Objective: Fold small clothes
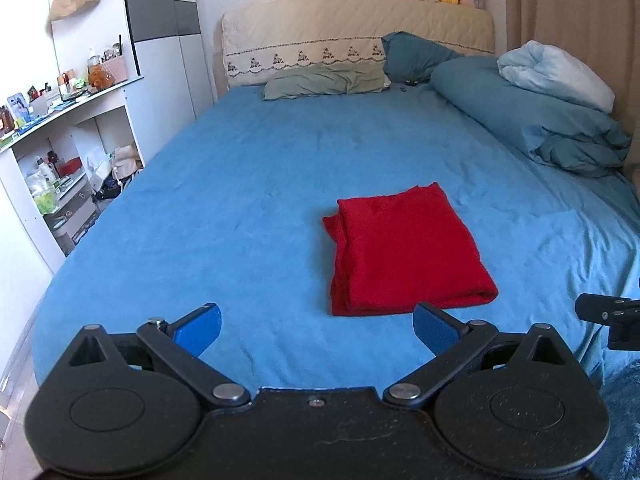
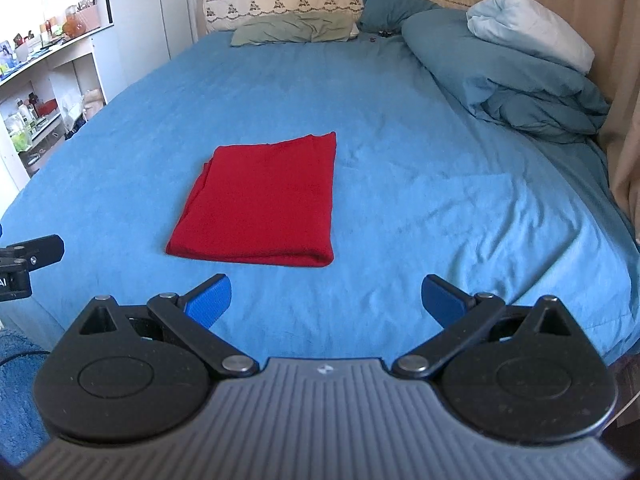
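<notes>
Nearest, the left gripper (image 1: 316,330) and right gripper (image 2: 326,300) hover spread wide, holding nothing. Just beyond lies the red garment (image 2: 264,204), folded flat on the blue sheet (image 2: 400,120); it looks done, so I'd only square its 2 loose left layers. Farther off, a duvet heap (image 2: 512,76) and pillow (image 2: 292,28), well clear.

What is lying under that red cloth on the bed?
The folded red cloth lies flat on the blue bedsheet. Its folded layers show at the edges. Whether anything is tucked inside the folds cannot be seen, as the top layer covers it.
</notes>
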The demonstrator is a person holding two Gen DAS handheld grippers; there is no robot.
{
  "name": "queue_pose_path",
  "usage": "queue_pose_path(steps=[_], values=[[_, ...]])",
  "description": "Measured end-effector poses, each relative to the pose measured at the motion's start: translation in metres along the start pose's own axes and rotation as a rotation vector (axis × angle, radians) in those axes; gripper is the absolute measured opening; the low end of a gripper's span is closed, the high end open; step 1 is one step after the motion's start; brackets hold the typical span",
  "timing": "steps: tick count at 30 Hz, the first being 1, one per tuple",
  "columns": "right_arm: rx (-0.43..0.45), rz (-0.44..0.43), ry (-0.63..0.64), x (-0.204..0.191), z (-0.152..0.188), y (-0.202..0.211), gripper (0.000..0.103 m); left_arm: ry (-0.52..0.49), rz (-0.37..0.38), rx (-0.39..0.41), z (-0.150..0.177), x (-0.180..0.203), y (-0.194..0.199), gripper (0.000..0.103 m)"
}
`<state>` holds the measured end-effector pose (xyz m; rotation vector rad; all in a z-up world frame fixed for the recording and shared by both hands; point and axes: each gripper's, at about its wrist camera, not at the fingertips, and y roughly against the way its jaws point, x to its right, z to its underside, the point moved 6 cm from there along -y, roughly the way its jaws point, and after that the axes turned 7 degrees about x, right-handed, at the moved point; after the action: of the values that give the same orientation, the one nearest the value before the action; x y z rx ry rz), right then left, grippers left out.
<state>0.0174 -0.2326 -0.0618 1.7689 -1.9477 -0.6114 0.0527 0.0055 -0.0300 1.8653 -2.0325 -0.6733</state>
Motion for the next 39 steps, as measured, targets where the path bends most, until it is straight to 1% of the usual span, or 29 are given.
queue_pose_path(steps=[7, 14, 24, 39], values=[[0.000, 0.004, -0.011, 0.003, -0.001, -0.001, 0.103, -0.006, 0.009, 0.013, 0.002, 0.003, 0.002, 0.103], [0.002, 0.002, -0.009, 0.004, -0.002, -0.001, 0.103, -0.001, 0.009, 0.019, 0.001, -0.002, 0.004, 0.103], [0.003, 0.001, -0.010, 0.003, -0.001, -0.001, 0.103, -0.001, -0.007, 0.032, -0.001, -0.005, 0.009, 0.103], [0.001, 0.000, -0.008, 0.000, -0.001, 0.000, 0.103, -0.005, -0.012, 0.046, -0.003, -0.007, 0.012, 0.103]])
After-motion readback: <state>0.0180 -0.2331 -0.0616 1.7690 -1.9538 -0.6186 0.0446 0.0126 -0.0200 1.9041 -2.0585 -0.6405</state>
